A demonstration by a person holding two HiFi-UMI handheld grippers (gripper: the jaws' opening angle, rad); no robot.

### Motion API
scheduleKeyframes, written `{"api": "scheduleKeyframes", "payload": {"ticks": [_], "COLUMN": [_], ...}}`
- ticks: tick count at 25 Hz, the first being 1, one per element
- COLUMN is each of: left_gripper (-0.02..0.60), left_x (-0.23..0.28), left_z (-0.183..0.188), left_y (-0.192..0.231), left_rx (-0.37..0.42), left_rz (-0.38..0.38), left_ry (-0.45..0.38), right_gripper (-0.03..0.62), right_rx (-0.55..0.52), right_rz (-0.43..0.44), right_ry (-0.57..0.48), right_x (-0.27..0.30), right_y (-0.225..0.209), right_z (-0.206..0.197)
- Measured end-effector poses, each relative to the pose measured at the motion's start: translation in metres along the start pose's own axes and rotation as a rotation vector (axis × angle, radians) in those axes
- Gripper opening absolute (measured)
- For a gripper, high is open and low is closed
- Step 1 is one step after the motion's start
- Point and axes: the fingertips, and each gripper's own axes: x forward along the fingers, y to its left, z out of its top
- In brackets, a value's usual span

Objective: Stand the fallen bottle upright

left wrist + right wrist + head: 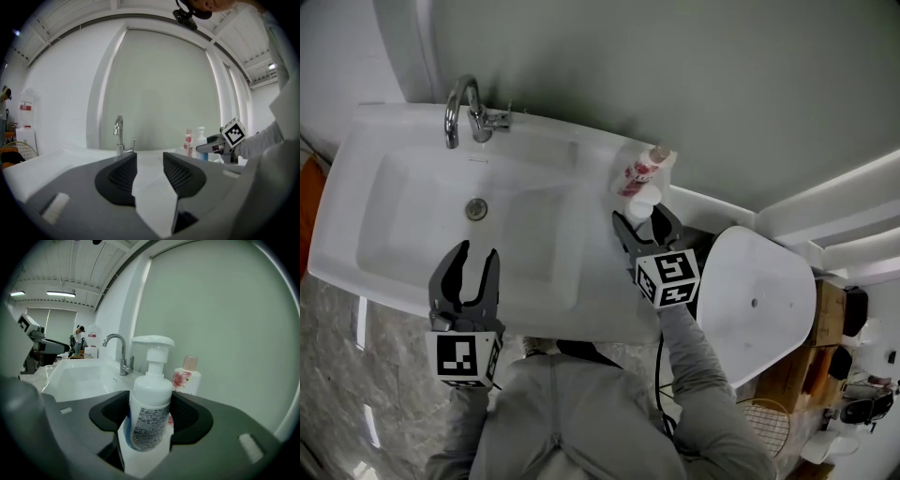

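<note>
The right claw (150, 398) is pinching the white plastic pump bottle (149, 416) low on its body, 1 dark ribbed pad pressed against each side. The bottle stands upright with its pump head on top. Its base is on the flat right-hand ledge of the white moulded sink counter (591, 281), to the right of the basin and close to the grey-green wall.

Just behind it, nearer the wall, stands a second white bottle with a pink flower label and a pale pink cap (186, 378). It is also upright. Whether the 2 bottles touch cannot be told.

The left claw (478, 253) hangs over the front part of the basin, well apart from both bottles. Its 2 jaws are spread, with nothing between them but the white sink surface.

A curved chrome faucet (461, 111) rises at the back rim of the basin, and a round metal drain (476, 208) sits in the basin floor. To the right of the counter is a closed white toilet lid (764, 300).
</note>
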Motion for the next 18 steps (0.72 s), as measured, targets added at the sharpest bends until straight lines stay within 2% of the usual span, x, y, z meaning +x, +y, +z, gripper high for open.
{"api": "scheduleKeyframes", "payload": {"ticks": [8, 13, 18], "left_gripper": [0.183, 0.183, 0.183], "left_x": [0.008, 0.006, 0.006], "left_z": [0.008, 0.002, 0.001], "left_y": [-0.022, -0.024, -0.03], "left_rx": [0.03, 0.066, 0.074], "left_rz": [-0.017, 0.002, 0.009], "left_ry": [0.041, 0.053, 0.065], "right_gripper": [0.273, 0.273, 0.273], "right_rx": [0.047, 0.113, 0.117], "right_rz": [-0.046, -0.051, -0.047], "right_ry": [-0.03, -0.044, -0.063], "right_x": [0.005, 0.009, 0.006], "right_y": [-0.028, -0.032, -0.03], "right_z": [-0.033, -0.051, -0.062]}}
